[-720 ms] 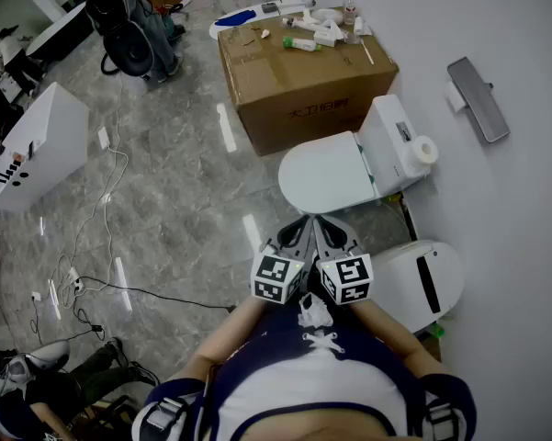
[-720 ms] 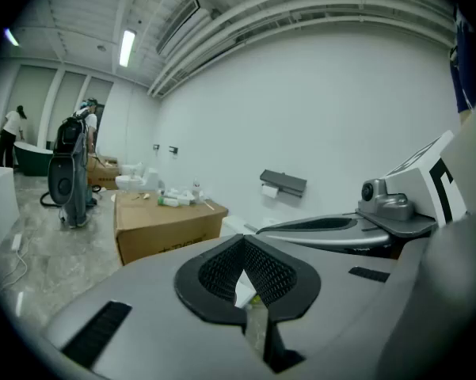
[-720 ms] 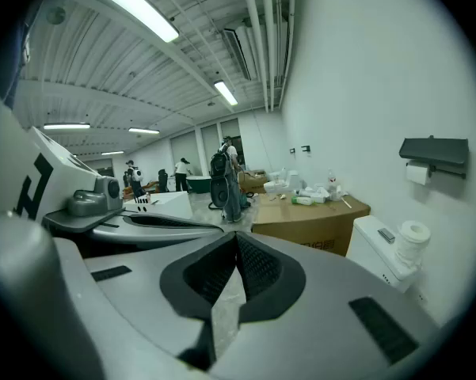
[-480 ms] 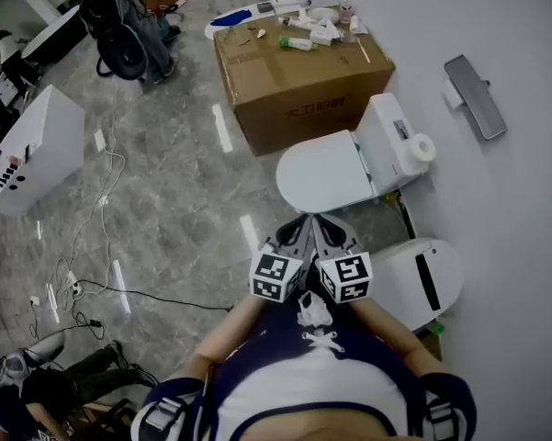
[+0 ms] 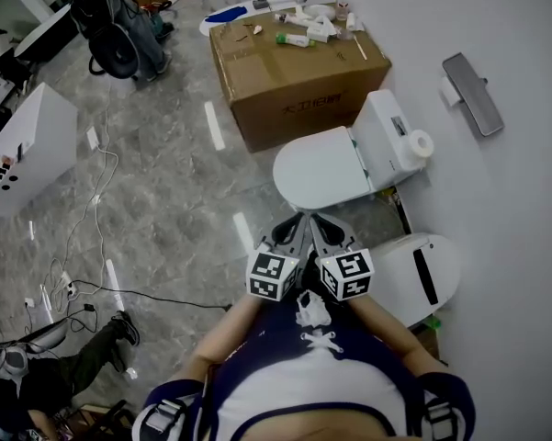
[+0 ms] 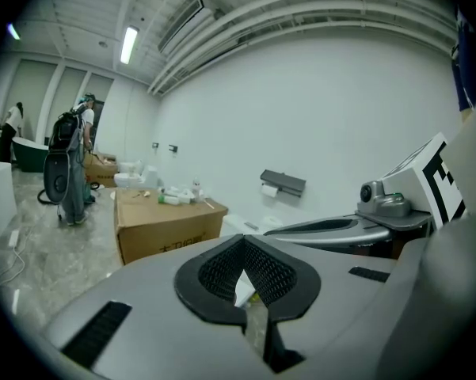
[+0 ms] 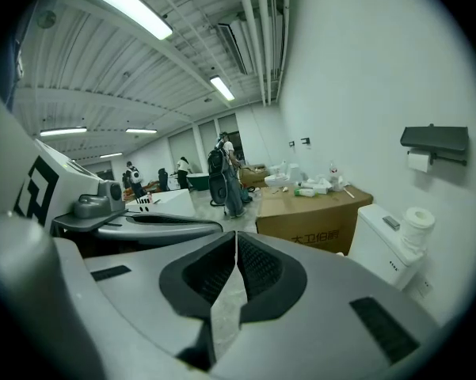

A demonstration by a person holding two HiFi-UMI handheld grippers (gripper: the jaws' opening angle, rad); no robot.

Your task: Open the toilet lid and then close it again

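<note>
Bright, even light from long white ceiling strip lights (image 7: pixel 127 5) streaks the glossy grey marble floor (image 5: pixel 165 182); fisheye edges darken.

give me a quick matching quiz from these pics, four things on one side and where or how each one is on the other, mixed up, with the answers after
Things:
1. toilet lid
2. cardboard box
3. toilet paper roll
4. left hand-held gripper

Place or state:
a. shut, with nothing between its jaws
b. down, closed
c. sitting on top of the tank
d. standing on the floor, with small items lying on top

Right pairs: 1-b, 2-d, 3-c, 4-a
</note>
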